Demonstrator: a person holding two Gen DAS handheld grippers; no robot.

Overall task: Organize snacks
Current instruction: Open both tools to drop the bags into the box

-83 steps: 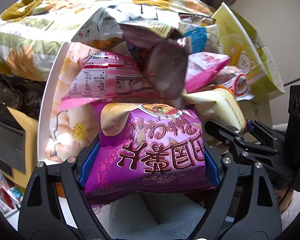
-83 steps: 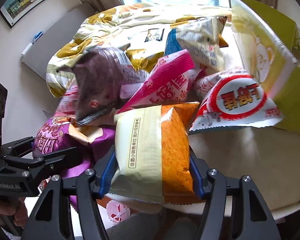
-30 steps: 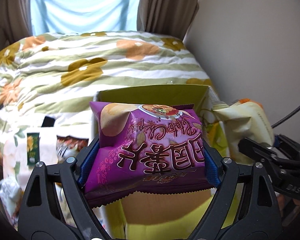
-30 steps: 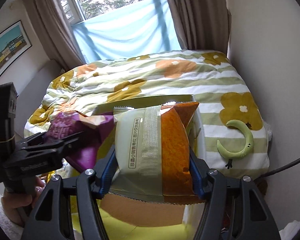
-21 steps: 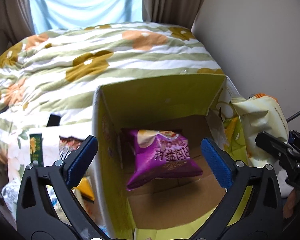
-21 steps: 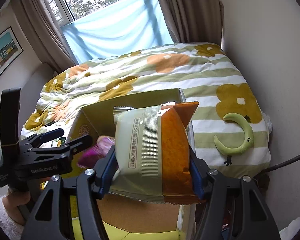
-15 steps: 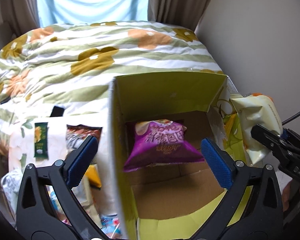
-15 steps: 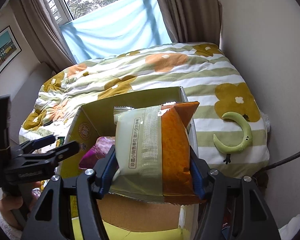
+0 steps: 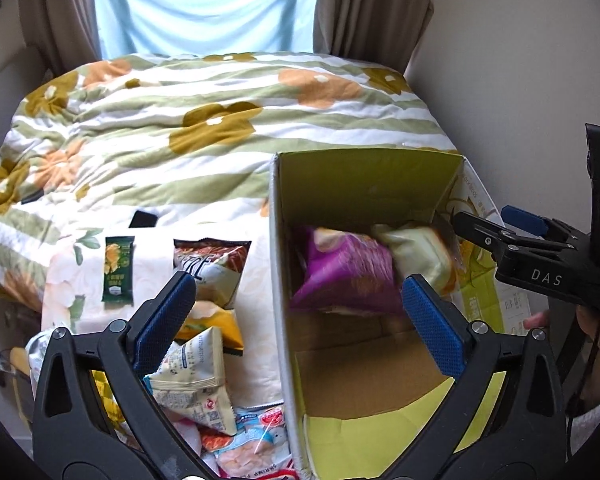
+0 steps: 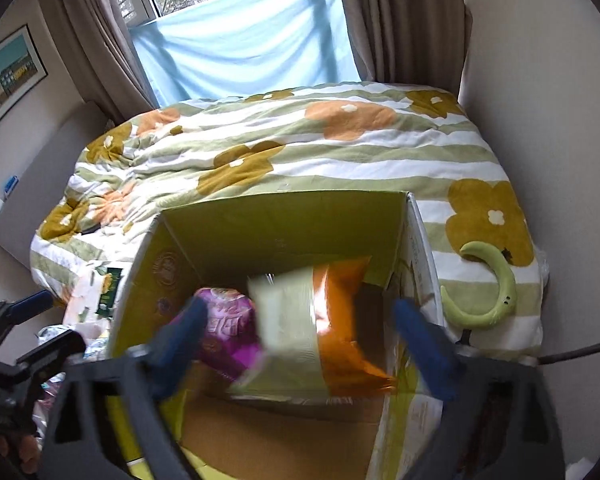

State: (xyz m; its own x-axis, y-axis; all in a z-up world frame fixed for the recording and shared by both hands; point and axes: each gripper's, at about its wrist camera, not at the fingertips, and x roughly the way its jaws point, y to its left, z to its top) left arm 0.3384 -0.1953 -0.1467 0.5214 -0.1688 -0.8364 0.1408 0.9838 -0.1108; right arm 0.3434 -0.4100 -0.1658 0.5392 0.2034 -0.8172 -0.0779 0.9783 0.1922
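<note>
An open yellow-green cardboard box stands by the bed. A purple chip bag lies inside it. A pale-green and orange snack bag is falling, blurred, into the box beside the purple one. My left gripper is open and empty above the box's left wall. My right gripper is open and empty over the box; it also shows in the left wrist view. Several loose snack bags lie on a floral tray left of the box.
A bed with a flowered quilt lies behind the box. A green crescent toy rests on the quilt at the right. A wall stands close on the right. Curtains and a window are at the back.
My right gripper has opened and dropped the green and orange bag into the box. Earlier my left gripper let the purple bag fall in, then shifted left toward the tray.
</note>
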